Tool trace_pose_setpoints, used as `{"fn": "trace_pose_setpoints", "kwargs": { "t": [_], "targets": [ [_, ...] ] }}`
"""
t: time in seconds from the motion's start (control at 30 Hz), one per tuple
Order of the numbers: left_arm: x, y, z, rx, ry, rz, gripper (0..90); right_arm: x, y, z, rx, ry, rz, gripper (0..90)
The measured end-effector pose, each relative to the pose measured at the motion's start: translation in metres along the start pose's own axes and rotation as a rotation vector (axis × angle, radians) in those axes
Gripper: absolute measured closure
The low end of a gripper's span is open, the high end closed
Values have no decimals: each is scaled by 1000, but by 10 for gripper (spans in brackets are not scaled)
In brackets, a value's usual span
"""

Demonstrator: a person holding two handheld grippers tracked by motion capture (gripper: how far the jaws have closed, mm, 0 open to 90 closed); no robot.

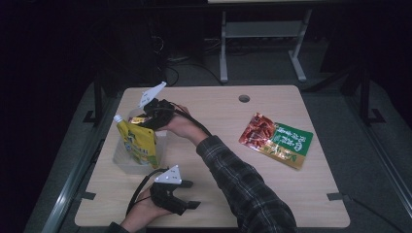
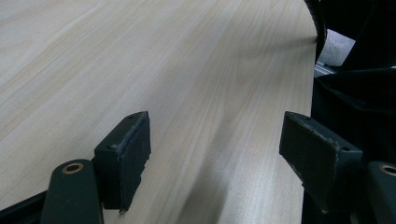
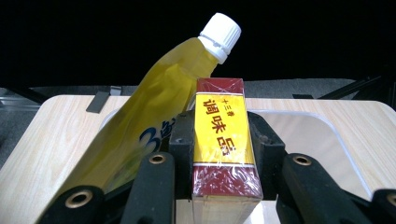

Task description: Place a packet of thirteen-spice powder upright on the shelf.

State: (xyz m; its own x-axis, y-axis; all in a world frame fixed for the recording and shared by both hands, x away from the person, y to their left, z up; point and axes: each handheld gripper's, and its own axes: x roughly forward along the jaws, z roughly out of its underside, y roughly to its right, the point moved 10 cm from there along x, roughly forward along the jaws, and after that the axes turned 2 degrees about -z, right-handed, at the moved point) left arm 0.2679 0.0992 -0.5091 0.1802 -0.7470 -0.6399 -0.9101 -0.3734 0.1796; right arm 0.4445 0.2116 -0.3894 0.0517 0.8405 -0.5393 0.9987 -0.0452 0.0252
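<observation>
Right claw (image 3: 223, 140) gripped the box (image 3: 224, 140) upright over the clear bin (image 1: 121, 162), beside the pouch (image 1: 138, 141) already leaning inside (likely packing it next), while left claw (image 1: 189, 194) rested wide and empty on the bench (image 1: 233, 194).

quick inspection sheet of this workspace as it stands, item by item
surface: light wood table with a round hole near the far edge
job's things: red-and-yellow box clamped in the right gripper above a clear bin; yellow spout pouch leans upright in that bin
clutter: red-and-green snack packet lies flat at the table's right
grippers: left gripper open, holding nothing, low over the near edge
cables: black cable trails from the left gripper
surroundings: dark room, grey desk legs behind
</observation>
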Motion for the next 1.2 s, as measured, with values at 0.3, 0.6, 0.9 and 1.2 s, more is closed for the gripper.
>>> {"fn": "trace_pose_setpoints", "kwargs": {
  "t": [0.3,0.6,0.9,1.2],
  "targets": [
    [0,1,0,-4,-4,2,243,11,1,7,-16,-29,-14,668],
    [-1,0,1,5,-5,1,243,25,1,21,34,-13,-13,611],
    [0,0,2,5,-14,0,243,1,3,22,58,7,21,538],
    [3,2,3,-18,-18,4,243,-58,18,55,136,3,122,613]
  ]
}}
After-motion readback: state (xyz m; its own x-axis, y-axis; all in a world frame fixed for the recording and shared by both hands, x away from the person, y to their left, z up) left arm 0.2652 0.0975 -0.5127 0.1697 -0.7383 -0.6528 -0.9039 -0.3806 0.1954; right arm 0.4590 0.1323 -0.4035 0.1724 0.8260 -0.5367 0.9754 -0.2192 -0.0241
